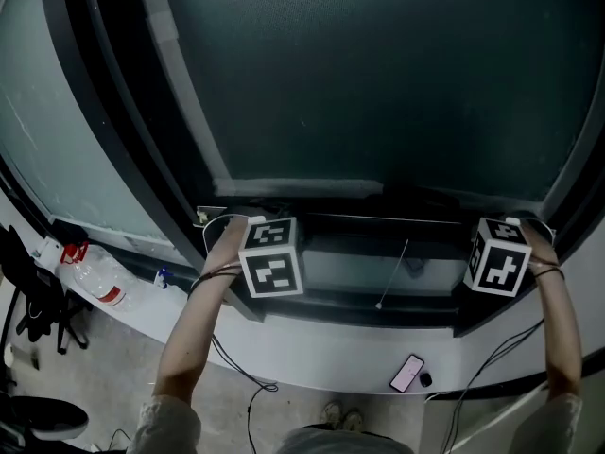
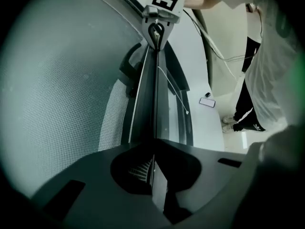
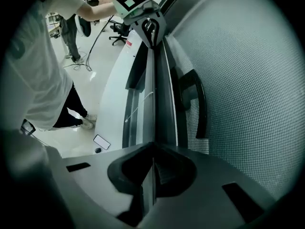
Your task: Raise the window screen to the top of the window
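My left gripper (image 2: 153, 149) and right gripper (image 3: 152, 152) clamp the window screen (image 1: 378, 74) by its bottom rail (image 2: 151, 99) — phone (image 1: 407, 373) on the sill (image 1: 312, 357) below.

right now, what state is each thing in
left claw: shut on thin dark bottom bar of the screen
right claw: shut on that same bar
grey mesh window screen: down, not yet raised
white flat smartphone: lying flat
clear plastic bottle with red label: on its side

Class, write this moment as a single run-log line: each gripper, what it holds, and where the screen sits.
left gripper: shut on bottom rail | right gripper: shut on bottom rail | window screen: low | lift: not yet begun
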### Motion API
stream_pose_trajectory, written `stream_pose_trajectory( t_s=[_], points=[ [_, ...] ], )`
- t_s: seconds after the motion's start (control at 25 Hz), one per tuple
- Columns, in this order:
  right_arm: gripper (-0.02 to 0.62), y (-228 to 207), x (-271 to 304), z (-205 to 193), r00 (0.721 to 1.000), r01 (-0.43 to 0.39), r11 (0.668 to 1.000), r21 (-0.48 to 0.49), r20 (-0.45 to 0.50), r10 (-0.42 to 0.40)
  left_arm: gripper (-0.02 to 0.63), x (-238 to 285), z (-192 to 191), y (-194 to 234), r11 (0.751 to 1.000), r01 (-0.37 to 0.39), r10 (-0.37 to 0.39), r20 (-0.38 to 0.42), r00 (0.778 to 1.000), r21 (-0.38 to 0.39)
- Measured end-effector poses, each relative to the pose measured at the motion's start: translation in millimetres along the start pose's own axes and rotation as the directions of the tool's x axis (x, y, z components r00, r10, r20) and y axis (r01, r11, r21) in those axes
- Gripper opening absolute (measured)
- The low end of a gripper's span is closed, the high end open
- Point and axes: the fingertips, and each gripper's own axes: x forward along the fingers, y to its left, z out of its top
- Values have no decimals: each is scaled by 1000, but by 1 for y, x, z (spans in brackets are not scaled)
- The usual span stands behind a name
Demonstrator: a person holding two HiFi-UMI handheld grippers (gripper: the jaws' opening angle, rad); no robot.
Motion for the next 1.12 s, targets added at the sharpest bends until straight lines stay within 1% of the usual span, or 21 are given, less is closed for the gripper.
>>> stream_pose_trajectory(
  t_s=[0.08, 0.12, 0.28, 0.44, 0.64, 0.8, 0.96, 1.12],
  points=[
    [17, 2, 1, -1, 1000, 8, 1000, 9, 0, -8, 18, 1, 0, -2, 1000, -11, 12, 33, 999, -11],
    [17, 3, 1, -1, 1000, 12, 1000, 13, -1, -12, 18, 1, 1, -2, 1000, -16, 17, 32, 999, -14],
    [17, 3, -1, 0, 999, 42, 999, 15, 8, -42, 18, 1, 0, -2, 1000, -23, 23, -14, 1000, -17],
    [17, 1, -3, 2, 999, 48, 999, 9, -4, -48, 18, 1, 0, -1, 999, -27, 27, -19, 999, -18],
    [17, -1, -10, 4, 997, 75, 997, 6, 13, -75, 18, -5, 2, 2, 999, -41, 41, -30, 999, -10],
    [17, -12, -31, 5, 992, 123, 992, 20, 39, -124, 18, -27, 5, 15, 996, -90, 90, -1, 996, -4],
    [17, -26, -44, 5, 983, 180, 984, 5, 21, -180, 18, -40, 9, 28, 989, -148, 148, -6, 989, 3],
    [17, -44, -68, 8, 968, 251, 968, 0, 20, -251, 18, -62, 14, 48, 978, -208, 208, 4, 978, 4]
  ],
)
